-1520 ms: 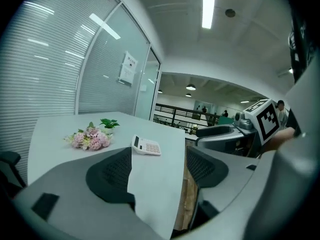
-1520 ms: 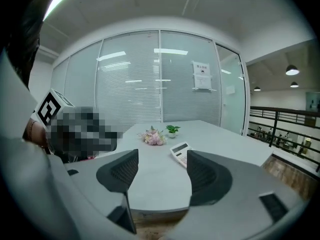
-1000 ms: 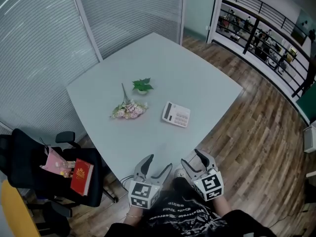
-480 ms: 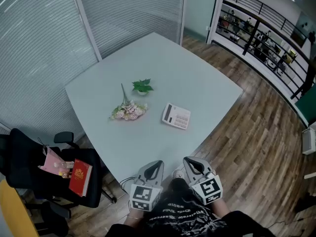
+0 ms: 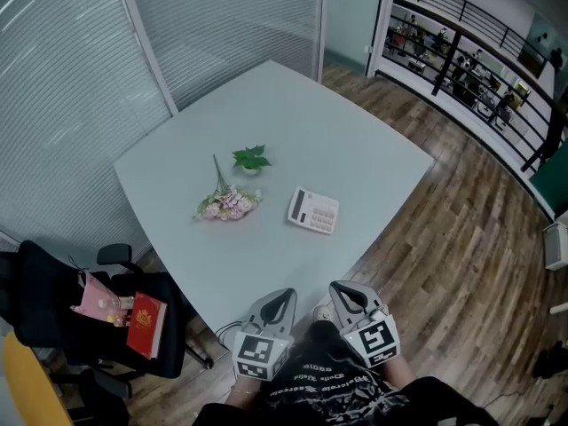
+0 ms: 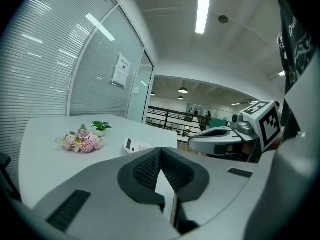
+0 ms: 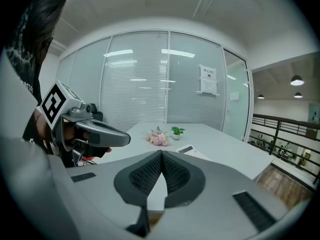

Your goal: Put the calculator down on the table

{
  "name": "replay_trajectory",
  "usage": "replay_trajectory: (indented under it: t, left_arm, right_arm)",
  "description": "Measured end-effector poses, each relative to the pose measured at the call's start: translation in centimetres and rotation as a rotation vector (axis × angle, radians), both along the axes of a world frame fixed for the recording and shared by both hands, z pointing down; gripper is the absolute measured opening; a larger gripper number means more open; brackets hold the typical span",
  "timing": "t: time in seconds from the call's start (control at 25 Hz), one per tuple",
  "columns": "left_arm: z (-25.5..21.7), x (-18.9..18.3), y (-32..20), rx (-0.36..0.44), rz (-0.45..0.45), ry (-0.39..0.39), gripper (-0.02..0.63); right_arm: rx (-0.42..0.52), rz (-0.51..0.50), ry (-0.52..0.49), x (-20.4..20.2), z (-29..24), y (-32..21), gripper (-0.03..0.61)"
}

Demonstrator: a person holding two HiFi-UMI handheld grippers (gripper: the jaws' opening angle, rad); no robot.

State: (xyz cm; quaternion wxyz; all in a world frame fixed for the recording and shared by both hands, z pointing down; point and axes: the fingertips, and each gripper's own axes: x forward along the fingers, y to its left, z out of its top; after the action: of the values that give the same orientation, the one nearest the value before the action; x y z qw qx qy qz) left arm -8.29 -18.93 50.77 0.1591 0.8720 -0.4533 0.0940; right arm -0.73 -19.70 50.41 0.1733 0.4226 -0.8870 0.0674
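A white calculator (image 5: 313,210) lies flat on the pale grey table (image 5: 355,149), right of its middle; it also shows as a calculator (image 6: 137,145) in the left gripper view and a calculator (image 7: 192,151) in the right gripper view. Both grippers hang off the table's near corner, close to the person's body. My left gripper (image 5: 282,297) (image 6: 160,154) is shut with nothing between its pads. My right gripper (image 5: 342,289) (image 7: 161,156) is also shut and empty. Neither touches the calculator.
A pink flower bunch (image 5: 227,204) and a small green plant (image 5: 250,158) lie left of the calculator. A black chair (image 5: 53,291) with a red book (image 5: 147,325) stands at the lower left. Glass walls run behind the table; wooden floor and a railing (image 5: 461,51) lie to the right.
Both grippers' jaws stood open a second ago and have closed on nothing. The hands stayed at the near corner; the view shifted slightly.
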Motion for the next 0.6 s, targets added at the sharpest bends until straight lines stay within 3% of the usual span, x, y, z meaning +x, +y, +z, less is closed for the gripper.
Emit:
replay_trajectory:
  t: [0.16,0.6]
  left_arm:
    - [1.2,0.1,0.3,-0.022,0.0,-0.046,0.02]
    - [1.5,-0.9,0.2,-0.038,-0.022,-0.018,0.02]
  right_arm:
    - [-0.005,0.009,-0.008,0.4,0.2,-0.1,0.006]
    - [0.013,0.001,0.089,0.8,2.2,0.4,0.006]
